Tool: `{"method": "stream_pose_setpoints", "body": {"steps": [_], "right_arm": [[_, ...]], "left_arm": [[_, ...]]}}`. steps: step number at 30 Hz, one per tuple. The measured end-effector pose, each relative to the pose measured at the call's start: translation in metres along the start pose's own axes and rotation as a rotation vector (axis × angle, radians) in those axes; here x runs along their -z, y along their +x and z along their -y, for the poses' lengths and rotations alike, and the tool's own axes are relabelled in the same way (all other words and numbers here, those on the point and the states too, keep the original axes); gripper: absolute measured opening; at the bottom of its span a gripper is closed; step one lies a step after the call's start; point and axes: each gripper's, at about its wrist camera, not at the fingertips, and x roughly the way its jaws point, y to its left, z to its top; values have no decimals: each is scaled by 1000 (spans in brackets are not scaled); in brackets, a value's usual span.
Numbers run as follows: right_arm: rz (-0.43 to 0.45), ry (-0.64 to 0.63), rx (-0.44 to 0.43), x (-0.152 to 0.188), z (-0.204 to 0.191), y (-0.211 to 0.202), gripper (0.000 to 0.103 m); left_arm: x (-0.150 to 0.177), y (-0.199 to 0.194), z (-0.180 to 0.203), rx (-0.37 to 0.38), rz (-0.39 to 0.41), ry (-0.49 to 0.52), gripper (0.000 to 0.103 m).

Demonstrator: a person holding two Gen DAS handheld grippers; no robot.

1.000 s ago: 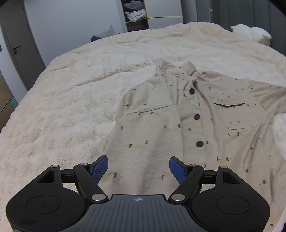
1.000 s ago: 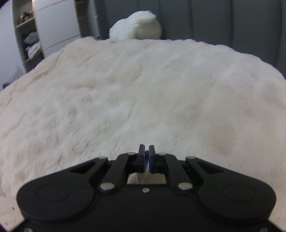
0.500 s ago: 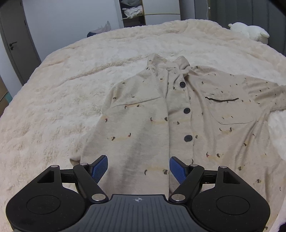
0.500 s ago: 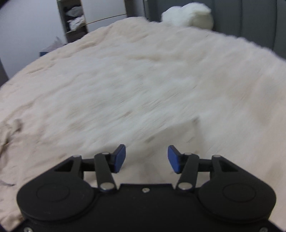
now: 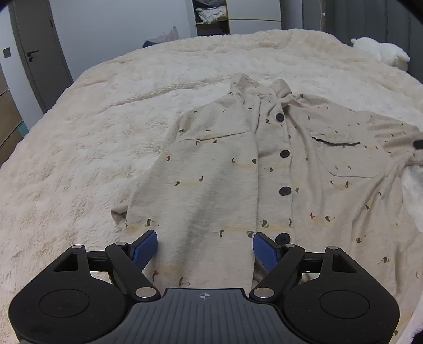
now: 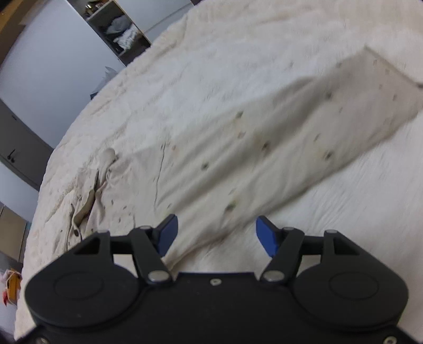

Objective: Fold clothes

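A beige button-up shirt [image 5: 219, 169] with small dark prints and dark buttons lies front up on the bed, collar toward the far side. Its left sleeve is folded in over the body; a chest pocket [image 5: 341, 158] shows on the right half. My left gripper [image 5: 205, 247] hovers open over the shirt's lower hem, nothing between its blue pads. In the right wrist view, which is blurred, the shirt's right sleeve [image 6: 304, 137] stretches out flat across the bed. My right gripper [image 6: 216, 232] is open just above the sleeve near the shoulder.
A fluffy cream blanket [image 5: 92, 137] covers the whole bed. A white plush toy [image 5: 380, 50] sits at the far right corner. Beyond the bed stand an open wardrobe shelf [image 5: 211, 16] with clothes and a grey door [image 5: 34, 53].
The right gripper has opened, from shut one second ago, and swung left so the sleeve comes into view. The left gripper has drawn back toward the hem, staying open.
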Motion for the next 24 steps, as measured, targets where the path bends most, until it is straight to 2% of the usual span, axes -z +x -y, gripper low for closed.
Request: {"method": "stream_pose_setpoints", "body": {"steps": [6, 9, 11, 12, 14, 15, 17, 20, 22, 24], "right_arm": [[100, -214, 95, 36, -17, 15, 64], [95, -301, 137, 41, -18, 21, 64], [96, -290, 119, 39, -15, 21, 63], [93, -277, 110, 37, -12, 22, 60], [86, -274, 119, 36, -9, 27, 30], [81, -273, 130, 35, -7, 29, 23], [80, -253, 130, 33, -4, 33, 0], [95, -173, 132, 26, 10, 30, 0], [127, -111, 167, 20, 23, 25, 0], [164, -59, 195, 13, 35, 19, 0]], "left_arm": [[3, -5, -24, -12, 2, -29, 77], [4, -8, -50, -50, 3, -63, 81], [5, -8, -67, -86, -6, -76, 81], [6, -8, -75, -98, -12, -92, 81], [7, -7, -84, -108, -22, -115, 81], [7, -7, -85, -107, -26, -122, 81], [8, -5, -87, -105, -36, -135, 81], [10, -4, -90, -101, -50, -156, 81], [10, -3, -92, -98, -59, -169, 81], [8, -7, -77, -87, -49, -133, 81]]}}
